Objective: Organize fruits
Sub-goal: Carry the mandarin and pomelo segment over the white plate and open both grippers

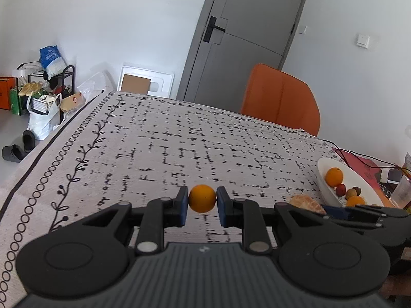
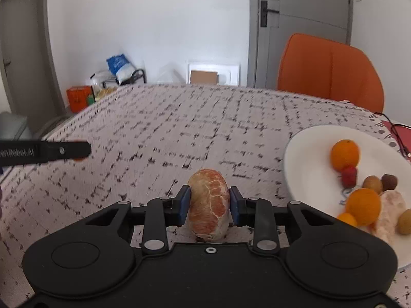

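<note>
While a patterned cloth [image 1: 179, 141] covers the bench, the left gripper [image 1: 202, 201] clamps a small orange [image 1: 202, 198]; the right gripper [image 2: 209, 204] clamps a peeled citrus [image 2: 209, 202]. White bowl [image 2: 308, 159] nearby right; orange chair [image 2: 331, 69], grey door [image 1: 246, 33] behind.

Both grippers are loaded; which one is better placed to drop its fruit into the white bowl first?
Right. The right gripper, holding the peeled grapefruit piece, sits beside the white bowl. The left gripper, holding the small orange, is farther off, across the right one.
</note>
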Demonstrator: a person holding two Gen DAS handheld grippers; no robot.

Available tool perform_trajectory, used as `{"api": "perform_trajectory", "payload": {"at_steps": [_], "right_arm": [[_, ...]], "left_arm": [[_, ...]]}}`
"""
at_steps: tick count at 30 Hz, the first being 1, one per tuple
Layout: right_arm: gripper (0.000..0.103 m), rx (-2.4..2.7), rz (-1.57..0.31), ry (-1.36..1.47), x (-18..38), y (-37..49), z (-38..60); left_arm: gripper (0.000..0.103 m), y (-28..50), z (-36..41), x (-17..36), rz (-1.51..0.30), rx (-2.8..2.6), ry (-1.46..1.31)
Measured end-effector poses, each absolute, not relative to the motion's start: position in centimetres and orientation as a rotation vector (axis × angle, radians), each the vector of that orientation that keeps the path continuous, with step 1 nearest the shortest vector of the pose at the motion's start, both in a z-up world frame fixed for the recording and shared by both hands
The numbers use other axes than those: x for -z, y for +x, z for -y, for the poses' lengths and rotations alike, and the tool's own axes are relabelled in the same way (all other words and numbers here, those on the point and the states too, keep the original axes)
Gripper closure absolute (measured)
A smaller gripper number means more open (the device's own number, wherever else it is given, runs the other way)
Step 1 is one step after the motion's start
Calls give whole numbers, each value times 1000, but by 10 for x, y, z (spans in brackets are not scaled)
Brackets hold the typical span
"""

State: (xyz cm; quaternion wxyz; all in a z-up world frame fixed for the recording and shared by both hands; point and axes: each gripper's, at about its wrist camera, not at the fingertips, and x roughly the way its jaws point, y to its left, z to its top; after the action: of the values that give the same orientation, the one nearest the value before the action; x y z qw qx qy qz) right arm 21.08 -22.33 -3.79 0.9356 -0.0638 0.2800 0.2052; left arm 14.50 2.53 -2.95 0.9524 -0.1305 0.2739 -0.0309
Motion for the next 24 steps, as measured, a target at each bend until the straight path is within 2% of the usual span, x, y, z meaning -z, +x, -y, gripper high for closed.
{"api": "perform_trajectory", "payload": {"at_steps": [11,24], "right_arm": [[73,-362,-485,-53,11,209,260],[73,-276,-469,14,13,221,302]], "left_arm": [[81,155,11,23,-553,124,-223],[81,175,47,25,-567,179,-182]]}}
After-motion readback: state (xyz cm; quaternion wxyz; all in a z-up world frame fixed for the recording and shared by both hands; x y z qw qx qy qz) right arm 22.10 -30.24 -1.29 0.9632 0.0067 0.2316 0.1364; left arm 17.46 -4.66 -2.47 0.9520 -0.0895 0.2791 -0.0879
